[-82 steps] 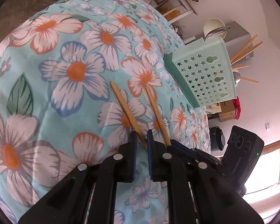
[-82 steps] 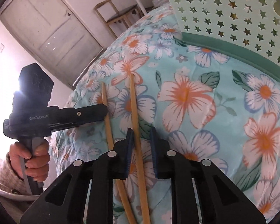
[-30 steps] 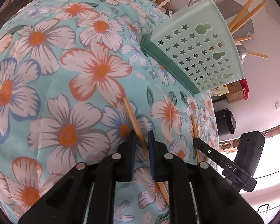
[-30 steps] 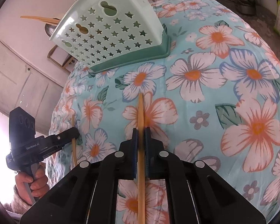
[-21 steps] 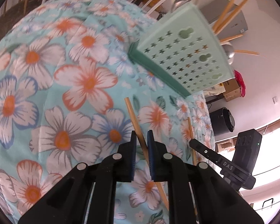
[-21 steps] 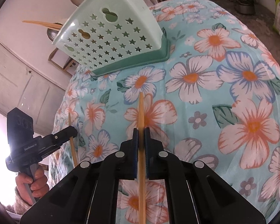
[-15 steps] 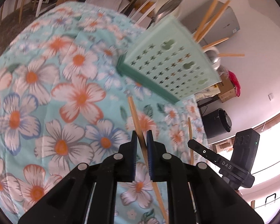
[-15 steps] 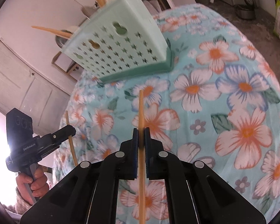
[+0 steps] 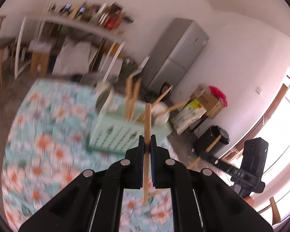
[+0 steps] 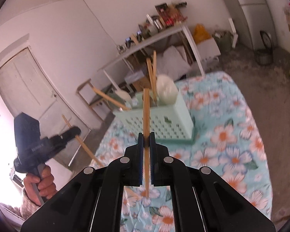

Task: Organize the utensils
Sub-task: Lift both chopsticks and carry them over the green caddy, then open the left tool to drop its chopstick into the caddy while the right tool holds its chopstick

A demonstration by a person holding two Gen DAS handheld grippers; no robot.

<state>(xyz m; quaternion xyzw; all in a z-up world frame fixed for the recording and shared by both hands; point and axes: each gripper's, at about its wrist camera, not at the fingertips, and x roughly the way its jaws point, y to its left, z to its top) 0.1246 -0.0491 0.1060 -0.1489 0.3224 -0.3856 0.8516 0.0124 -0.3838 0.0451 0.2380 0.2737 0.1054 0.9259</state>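
My left gripper point(image 9: 147, 141) hangs above the floral tablecloth point(image 9: 38, 145), its jaws closing the last bit on a wooden chopstick point(image 9: 147, 119) that stands nearly upright. Behind it stands the mint star-holed basket point(image 9: 116, 135), holding several chopsticks and spoons. My right gripper point(image 10: 146, 138) is shut on a second chopstick point(image 10: 146, 112), also upright, in front of the basket point(image 10: 164, 123). Each view shows the other gripper off to the side with its chopstick: the right gripper point(image 9: 204, 153) at the right, the left gripper point(image 10: 75, 130) at the left, held by a hand point(image 10: 40, 181).
Beyond the table stand a white shelf point(image 10: 154, 38) full of small items, a wooden chair point(image 10: 87, 92) and a door point(image 10: 23, 89). A grey fridge point(image 9: 176, 54), cardboard boxes point(image 9: 206, 100) and a black bin point(image 9: 214, 141) line the far wall.
Both grippers have risen well above the cloth, lifting a chopstick each. The basket, earlier seen from low down, now lies below and ahead with its open top in sight.
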